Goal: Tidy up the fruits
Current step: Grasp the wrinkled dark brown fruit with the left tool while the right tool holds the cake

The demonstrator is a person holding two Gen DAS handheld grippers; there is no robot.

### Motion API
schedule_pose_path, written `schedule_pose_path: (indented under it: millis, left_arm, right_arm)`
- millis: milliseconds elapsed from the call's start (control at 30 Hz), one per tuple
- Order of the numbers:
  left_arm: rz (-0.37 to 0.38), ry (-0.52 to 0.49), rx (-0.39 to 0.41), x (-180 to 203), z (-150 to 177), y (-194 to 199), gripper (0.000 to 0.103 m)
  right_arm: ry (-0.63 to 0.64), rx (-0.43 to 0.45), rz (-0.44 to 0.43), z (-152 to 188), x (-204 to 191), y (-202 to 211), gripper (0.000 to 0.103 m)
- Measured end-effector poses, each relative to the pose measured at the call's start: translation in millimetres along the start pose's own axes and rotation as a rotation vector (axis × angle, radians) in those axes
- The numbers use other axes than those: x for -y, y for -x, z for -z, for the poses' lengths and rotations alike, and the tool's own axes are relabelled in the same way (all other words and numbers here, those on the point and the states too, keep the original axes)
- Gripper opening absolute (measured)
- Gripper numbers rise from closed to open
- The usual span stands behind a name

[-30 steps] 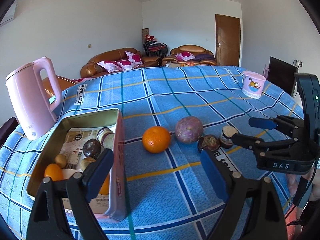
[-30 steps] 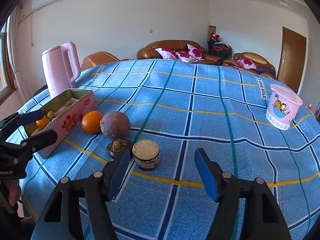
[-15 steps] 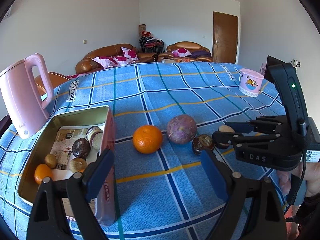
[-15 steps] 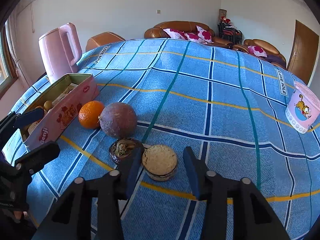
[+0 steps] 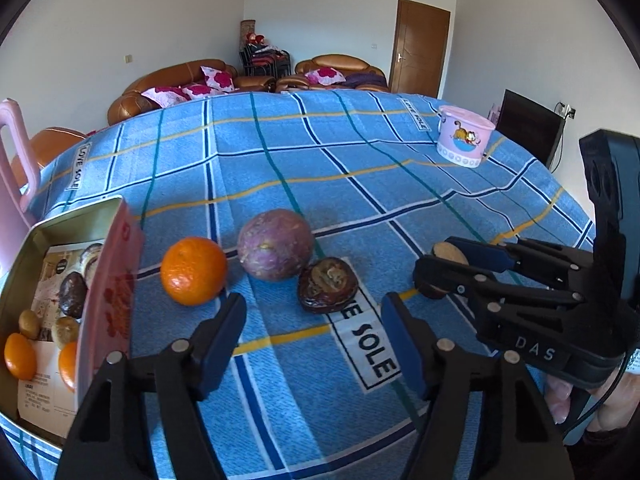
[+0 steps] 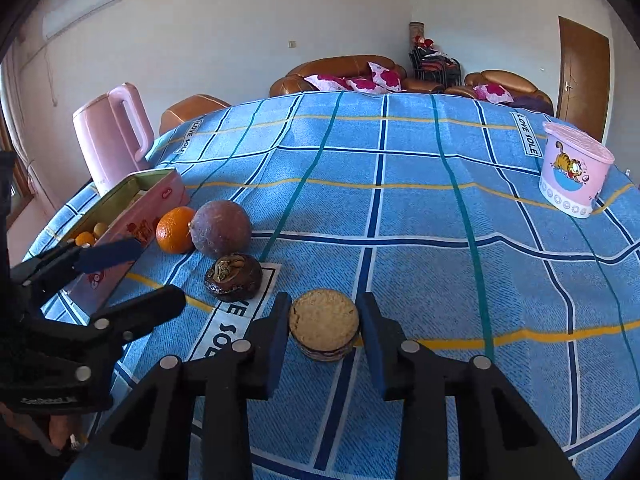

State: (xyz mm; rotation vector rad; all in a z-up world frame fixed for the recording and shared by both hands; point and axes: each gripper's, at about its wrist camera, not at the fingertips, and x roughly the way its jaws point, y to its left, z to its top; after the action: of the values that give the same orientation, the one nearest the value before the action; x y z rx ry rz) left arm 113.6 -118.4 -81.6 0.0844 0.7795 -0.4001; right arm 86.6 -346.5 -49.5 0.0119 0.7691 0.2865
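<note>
An orange (image 5: pixel 193 271), a purple round fruit (image 5: pixel 275 244), a dark wrinkled fruit (image 5: pixel 327 285) and a small round tan-topped item (image 6: pixel 324 324) lie in a row on the blue checked cloth. My right gripper (image 6: pixel 324 330) has its jaws closed against both sides of the tan-topped item, which rests on the cloth. My left gripper (image 5: pixel 314 338) is open and empty, just in front of the dark fruit. An open pink tin (image 5: pixel 116 280) at the left holds several small fruits.
A pink kettle (image 6: pixel 112 140) stands behind the tin. A pink cartoon tub (image 6: pixel 572 168) sits at the far right of the table. Sofas and a door lie beyond the table's far edge.
My right gripper moved forward and closed its jaws around the tan-topped item. My left gripper shifted right, toward the dark fruit, and narrowed a little.
</note>
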Motion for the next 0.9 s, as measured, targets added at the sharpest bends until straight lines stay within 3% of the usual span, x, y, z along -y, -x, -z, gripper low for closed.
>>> schedule_pose_path:
  millis: [167, 367, 900]
  left_arm:
    - [0.041, 0.018, -0.067, 5.5, -6.9, -20.2, 0.057]
    - [0.031, 0.031, -0.101, 6.9, -14.0, -36.3, 0.042]
    - [0.060, 0.066, -0.003, -6.9, -4.3, -5.8, 0.042]
  right_arm:
    - [-0.046, -0.009, -0.037, -0.4, 9.5, -2.9, 0.036]
    - [-0.030, -0.008, -0.029, 2.0, 6.6, -2.9, 0.037]
    - [0.022, 0.055, -0.030, 7.3, -1.2, 9.0, 0.037]
